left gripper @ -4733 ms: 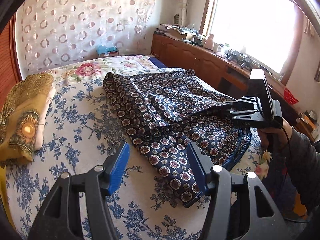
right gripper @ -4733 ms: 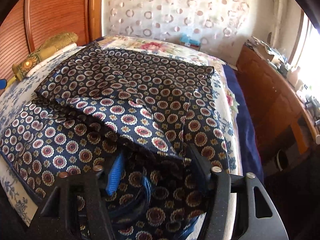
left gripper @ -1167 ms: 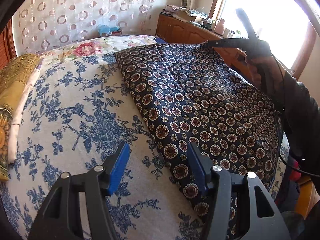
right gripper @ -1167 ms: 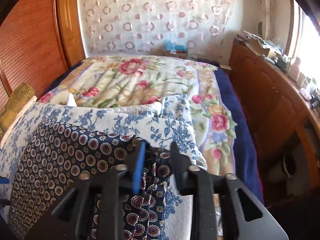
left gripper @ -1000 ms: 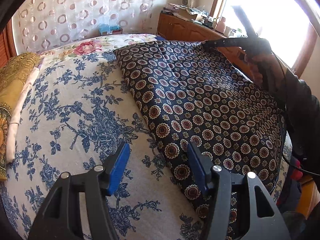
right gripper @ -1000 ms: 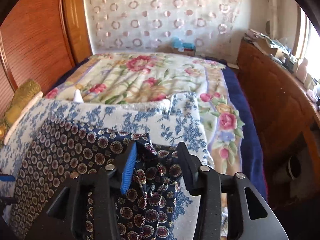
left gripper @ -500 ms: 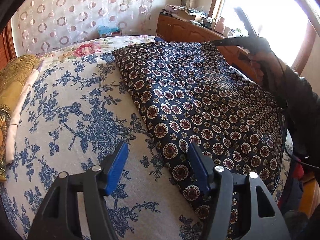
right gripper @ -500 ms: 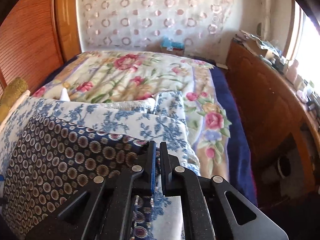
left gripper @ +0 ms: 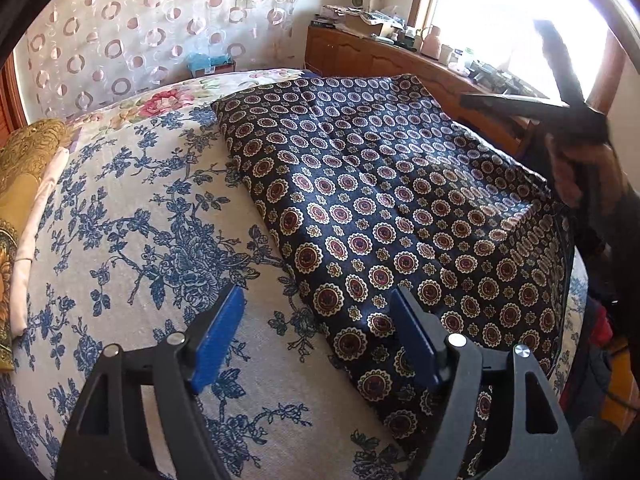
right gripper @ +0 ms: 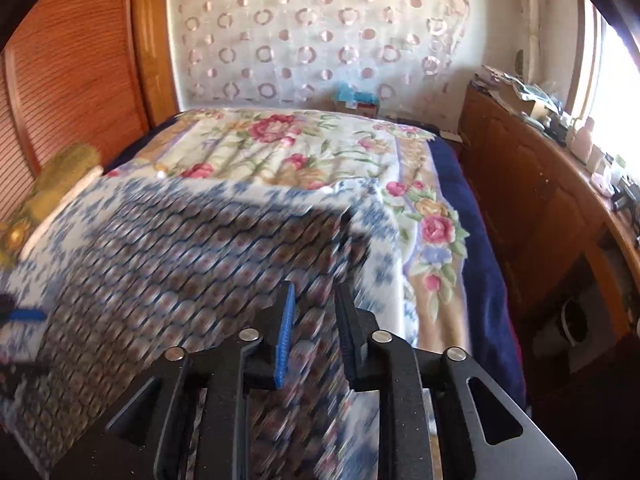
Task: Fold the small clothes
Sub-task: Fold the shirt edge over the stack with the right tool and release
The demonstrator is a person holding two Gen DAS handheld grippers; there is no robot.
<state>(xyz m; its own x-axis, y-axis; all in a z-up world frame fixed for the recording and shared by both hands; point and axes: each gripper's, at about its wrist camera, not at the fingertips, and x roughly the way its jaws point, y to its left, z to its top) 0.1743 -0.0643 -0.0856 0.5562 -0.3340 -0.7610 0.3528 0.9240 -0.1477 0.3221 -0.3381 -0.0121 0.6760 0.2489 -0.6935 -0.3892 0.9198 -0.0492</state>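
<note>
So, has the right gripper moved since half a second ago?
Yes. The right gripper has lifted back off the dark patterned garment corner, toward the window side, and opened slightly.

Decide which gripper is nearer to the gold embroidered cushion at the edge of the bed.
Left. The left gripper hovers over the blue floral sheet, on the gold cushion side; the right gripper is across the navy patterned garment, by the window side.

So the right gripper (right gripper: 312,320) has its blue-padded jaws a little apart with nothing between them, hovering over the dark patterned garment (right gripper: 192,280). That cloth is badly motion-blurred and lies spread on the blue-and-white floral sheet (right gripper: 376,248), toward the bed's near left side. Beyond it there's a rose-print blanket (right gripper: 304,148) running up to the far edge. A yellow pillow (right gripper: 68,172) sits at the left edge, and a wooden cabinet (right gripper: 532,184) lines the right side.
</note>
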